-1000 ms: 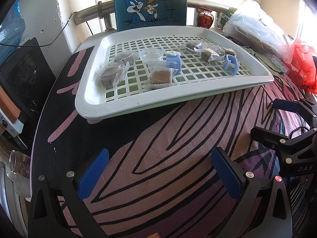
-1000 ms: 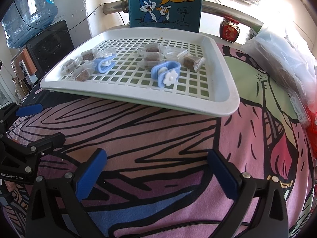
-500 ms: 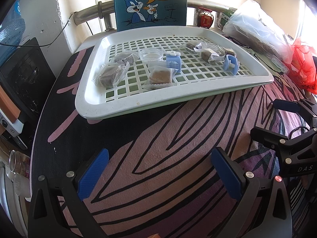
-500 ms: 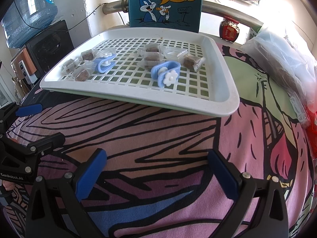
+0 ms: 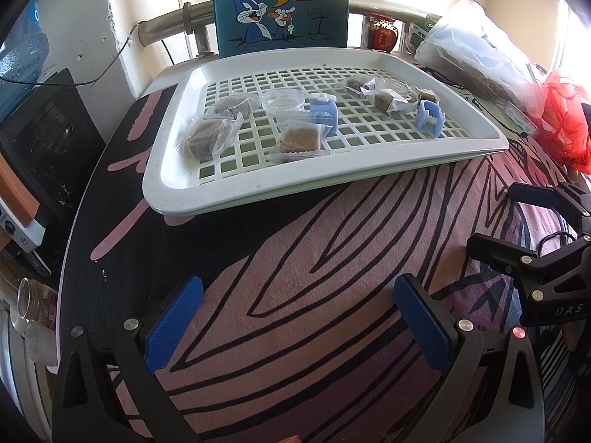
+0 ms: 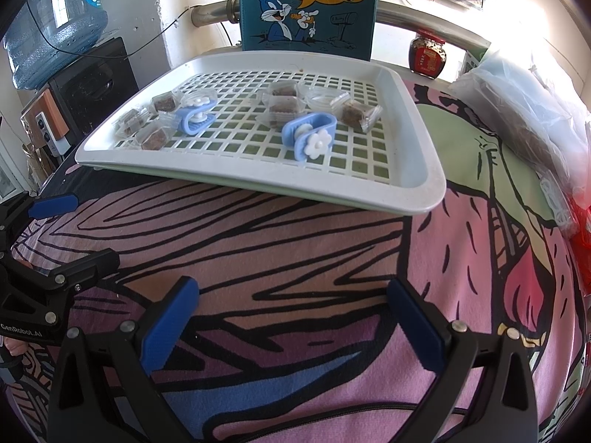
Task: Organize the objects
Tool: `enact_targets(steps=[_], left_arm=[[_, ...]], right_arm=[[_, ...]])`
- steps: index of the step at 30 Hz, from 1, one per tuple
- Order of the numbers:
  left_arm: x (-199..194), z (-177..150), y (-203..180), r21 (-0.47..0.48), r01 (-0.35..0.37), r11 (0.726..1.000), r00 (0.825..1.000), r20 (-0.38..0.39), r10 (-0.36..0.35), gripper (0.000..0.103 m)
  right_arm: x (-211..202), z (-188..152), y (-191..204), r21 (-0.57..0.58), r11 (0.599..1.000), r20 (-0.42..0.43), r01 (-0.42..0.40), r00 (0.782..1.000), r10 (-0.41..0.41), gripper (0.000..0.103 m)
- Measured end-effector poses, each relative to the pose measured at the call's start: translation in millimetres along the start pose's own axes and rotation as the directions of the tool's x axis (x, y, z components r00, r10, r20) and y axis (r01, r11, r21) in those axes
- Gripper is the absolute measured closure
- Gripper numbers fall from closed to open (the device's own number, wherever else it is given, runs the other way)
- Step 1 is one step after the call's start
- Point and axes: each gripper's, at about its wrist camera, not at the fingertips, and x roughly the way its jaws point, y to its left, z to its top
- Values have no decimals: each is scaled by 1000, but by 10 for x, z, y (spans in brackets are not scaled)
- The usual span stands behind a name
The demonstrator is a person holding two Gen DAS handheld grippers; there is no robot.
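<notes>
1. Nearest in each wrist view are that hand's own tongs: the left tongs (image 5: 295, 328) and the right tongs (image 6: 291, 326) both stand wide apart with nothing between the blue pads, hovering over the patterned cloth (image 5: 314, 295) that covers the bench.
2. Each view also catches the other tool at its edge, likewise spread and empty, so neither hand has taken hold of anything.
3. Further off, the white slotted tray (image 5: 258, 193) rests on the cloth, well apart from both tools.
4. On it lie the task's things, scattered: wrapped brown snacks (image 5: 207, 134), a small clear round lid (image 5: 283, 100) and two blue clips (image 6: 309, 136).
5. Judged from this, the organizing looks barely begun; nothing is grouped and every item remains to be picked up.
6. The right view alone shows the white flower face on a clip and a water bottle (image 6: 55, 18) at far left; the left view alone shows red plastic bags (image 5: 565, 125) at far right.
7. Farthest back, a cartoon rabbit board (image 6: 308, 5) stands behind the tray.
</notes>
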Motion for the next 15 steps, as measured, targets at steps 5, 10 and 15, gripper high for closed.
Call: enact_targets(steps=[5,10,15], left_arm=[[-1,-2,2,0,0,1000,1000,0,0,0],[-1,-2,1,0,0,1000,1000,0,0,0],[-2,-4,0,0,0,1000,1000,0,0,0]], right_arm=[[-1,-6,7,0,1000,0,1,1000,-1,0],[-2,-9,9,0,1000,0,1,1000,-1,0],[-4,-9,5,0,1000,0,1,1000,-1,0]])
